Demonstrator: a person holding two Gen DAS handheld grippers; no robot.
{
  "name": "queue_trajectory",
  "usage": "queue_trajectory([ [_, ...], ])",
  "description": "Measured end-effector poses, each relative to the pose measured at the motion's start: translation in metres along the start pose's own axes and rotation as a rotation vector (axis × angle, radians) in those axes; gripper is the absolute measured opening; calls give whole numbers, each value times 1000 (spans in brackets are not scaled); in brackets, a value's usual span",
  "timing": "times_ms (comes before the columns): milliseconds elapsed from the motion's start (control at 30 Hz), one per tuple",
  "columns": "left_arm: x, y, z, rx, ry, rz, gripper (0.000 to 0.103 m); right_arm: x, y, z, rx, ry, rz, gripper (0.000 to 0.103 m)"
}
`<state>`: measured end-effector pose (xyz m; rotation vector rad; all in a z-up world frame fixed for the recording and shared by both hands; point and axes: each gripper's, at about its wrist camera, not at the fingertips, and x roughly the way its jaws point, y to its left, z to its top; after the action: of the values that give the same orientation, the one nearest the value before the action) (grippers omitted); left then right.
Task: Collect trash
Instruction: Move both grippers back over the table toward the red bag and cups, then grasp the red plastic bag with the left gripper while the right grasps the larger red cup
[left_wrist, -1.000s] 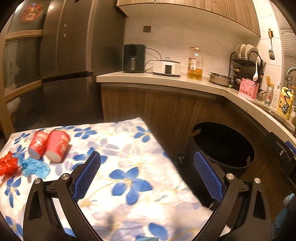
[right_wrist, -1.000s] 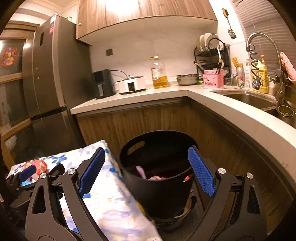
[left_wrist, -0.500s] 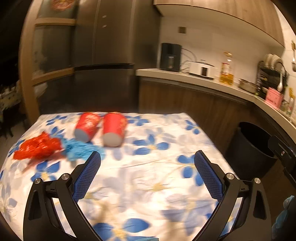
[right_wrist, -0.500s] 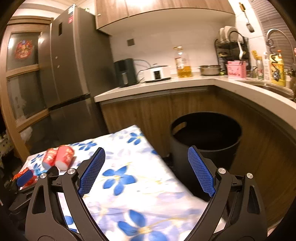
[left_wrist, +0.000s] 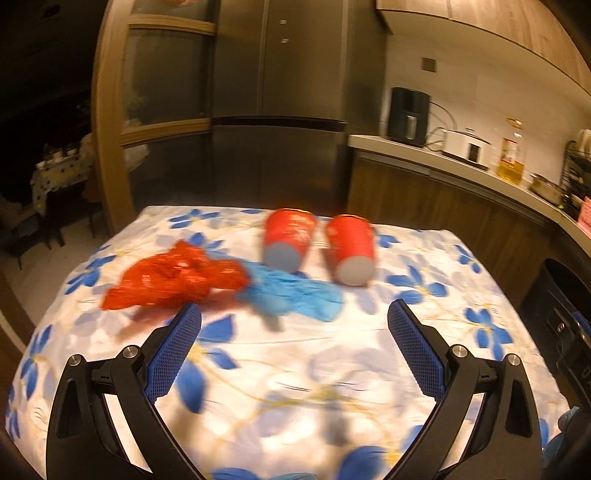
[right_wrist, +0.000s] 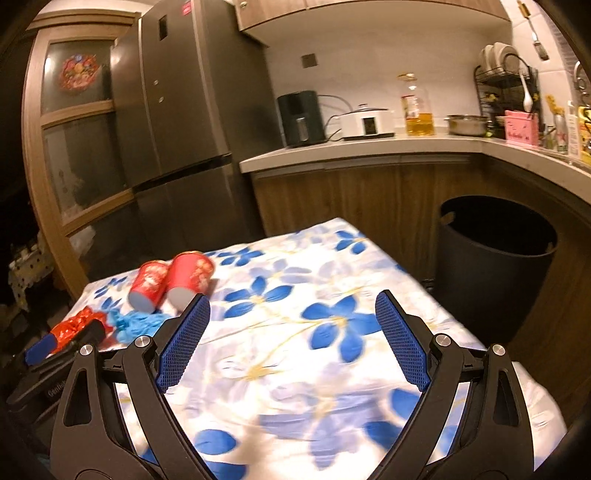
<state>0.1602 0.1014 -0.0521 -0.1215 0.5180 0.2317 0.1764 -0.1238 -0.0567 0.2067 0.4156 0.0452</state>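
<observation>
Two red paper cups (left_wrist: 286, 236) (left_wrist: 352, 249) lie on their sides on the floral tablecloth (left_wrist: 295, 369). A crumpled red wrapper (left_wrist: 170, 275) and a crumpled blue wrapper (left_wrist: 291, 293) lie just left of them. My left gripper (left_wrist: 293, 317) is open and empty, hovering just short of the blue wrapper. My right gripper (right_wrist: 291, 306) is open and empty above the table's middle; the cups (right_wrist: 170, 278) and wrappers (right_wrist: 136, 323) lie to its left. The black trash bin (right_wrist: 495, 258) stands on the floor to the right of the table.
A dark fridge (right_wrist: 177, 129) stands behind the table. A kitchen counter (right_wrist: 369, 147) carries an air fryer, a white cooker, an oil bottle and a dish rack. My left gripper shows at the lower left of the right wrist view (right_wrist: 62, 343).
Both grippers have swung left, away from the bin and toward the table. The left one has come closer to the cups and wrappers. Both stay open.
</observation>
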Motion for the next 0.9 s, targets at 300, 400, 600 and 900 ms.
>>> queue_trajectory([
  [300, 6, 52, 12, -38, -19, 85, 97, 17, 50, -16, -30, 44, 74, 90],
  [400, 12, 67, 17, -41, -23, 112, 97, 21, 62, -19, -37, 54, 89, 90],
  [600, 36, 97, 27, -79, 4, 110, 96, 30, 80, -22, -42, 64, 101, 90],
  [900, 84, 112, 23, -104, 138, 69, 89, 46, 93, -19, -50, 66, 105, 90],
])
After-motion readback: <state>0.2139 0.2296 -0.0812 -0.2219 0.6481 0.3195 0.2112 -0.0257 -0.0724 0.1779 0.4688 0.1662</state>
